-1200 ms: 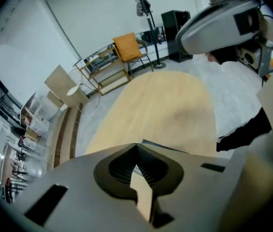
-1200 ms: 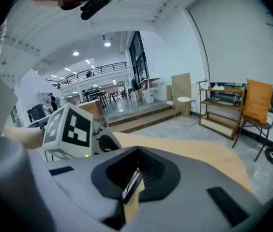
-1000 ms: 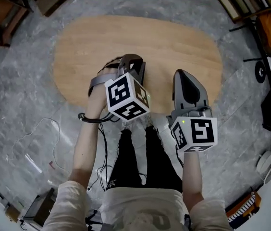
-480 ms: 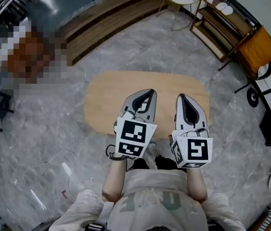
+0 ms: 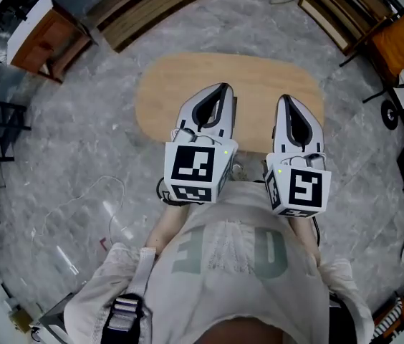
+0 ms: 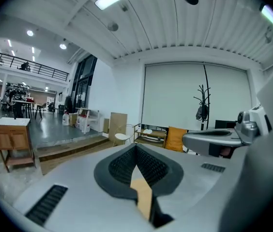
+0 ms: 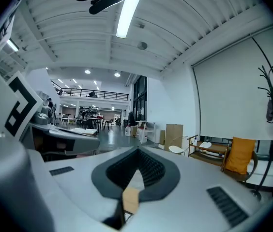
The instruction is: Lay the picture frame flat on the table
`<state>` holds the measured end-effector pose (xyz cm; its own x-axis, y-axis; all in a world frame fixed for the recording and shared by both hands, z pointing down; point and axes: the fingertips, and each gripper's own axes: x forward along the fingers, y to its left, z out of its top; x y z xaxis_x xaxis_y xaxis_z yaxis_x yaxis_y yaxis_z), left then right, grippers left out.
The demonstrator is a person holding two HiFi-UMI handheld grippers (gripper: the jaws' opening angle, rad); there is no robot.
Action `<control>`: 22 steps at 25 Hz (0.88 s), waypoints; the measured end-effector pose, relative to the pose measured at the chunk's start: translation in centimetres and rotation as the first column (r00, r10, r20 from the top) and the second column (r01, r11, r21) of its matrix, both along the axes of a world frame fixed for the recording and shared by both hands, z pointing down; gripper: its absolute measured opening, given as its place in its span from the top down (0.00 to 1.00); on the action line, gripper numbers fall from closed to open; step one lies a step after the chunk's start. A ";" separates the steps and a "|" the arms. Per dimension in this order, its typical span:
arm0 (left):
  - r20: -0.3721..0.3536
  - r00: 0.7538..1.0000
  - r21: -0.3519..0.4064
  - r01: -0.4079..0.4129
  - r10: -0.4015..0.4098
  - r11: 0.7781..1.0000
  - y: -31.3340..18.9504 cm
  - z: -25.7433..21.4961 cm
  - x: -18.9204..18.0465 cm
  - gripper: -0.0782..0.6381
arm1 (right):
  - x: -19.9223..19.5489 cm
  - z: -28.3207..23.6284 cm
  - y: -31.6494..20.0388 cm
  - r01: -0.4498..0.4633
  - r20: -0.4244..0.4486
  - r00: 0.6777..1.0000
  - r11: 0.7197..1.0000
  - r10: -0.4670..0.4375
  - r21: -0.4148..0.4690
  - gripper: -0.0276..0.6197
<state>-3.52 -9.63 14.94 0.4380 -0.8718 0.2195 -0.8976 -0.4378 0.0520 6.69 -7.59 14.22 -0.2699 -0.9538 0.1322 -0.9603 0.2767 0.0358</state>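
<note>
Table (image 5: 165,97) below left gripper (image 5: 223,87), right gripper (image 5: 288,99) (shut)

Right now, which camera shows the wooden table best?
The head view: it shows most of the oval table. Both gripper views face across the room, with at most a tan sliver of it between their jaws.

Two claws (image 5: 220,88) (image 5: 286,100), one table (image 5: 259,77)

A large open-plan workshop or lab hall is shown. An oval wooden table (image 5: 188,77) is set on a grey marbled floor (image 5: 80,135). Beyond the table's far edge, wooden steps (image 5: 159,9) and a wooden cabinet (image 5: 48,38) are seen, and farther off a railed mezzanine (image 7: 93,94) under a ribbed ceiling fitted with strip lights (image 7: 129,8).
</note>
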 end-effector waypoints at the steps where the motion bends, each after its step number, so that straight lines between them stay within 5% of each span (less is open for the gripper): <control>1: -0.005 1.000 -0.008 0.008 -0.009 1.000 0.1 0.1 -0.2 0.88 | -0.1 0.1 0.1 0.008 -0.010 1.000 1.000 -0.008 -0.002 0.95; 22: -0.019 0.998 -0.014 0.058 -0.058 0.998 0.2 -0.1 -1.1 0.88 | -1.1 0.6 0.5 0.060 -0.042 0.997 0.998 -0.061 -0.016 0.95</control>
<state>-4.66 -9.42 14.87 0.3912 -0.8927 0.2234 -0.9201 -0.3844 0.0753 5.57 -7.13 14.79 -0.3207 -0.9338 0.1585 -0.9395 0.3349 0.0719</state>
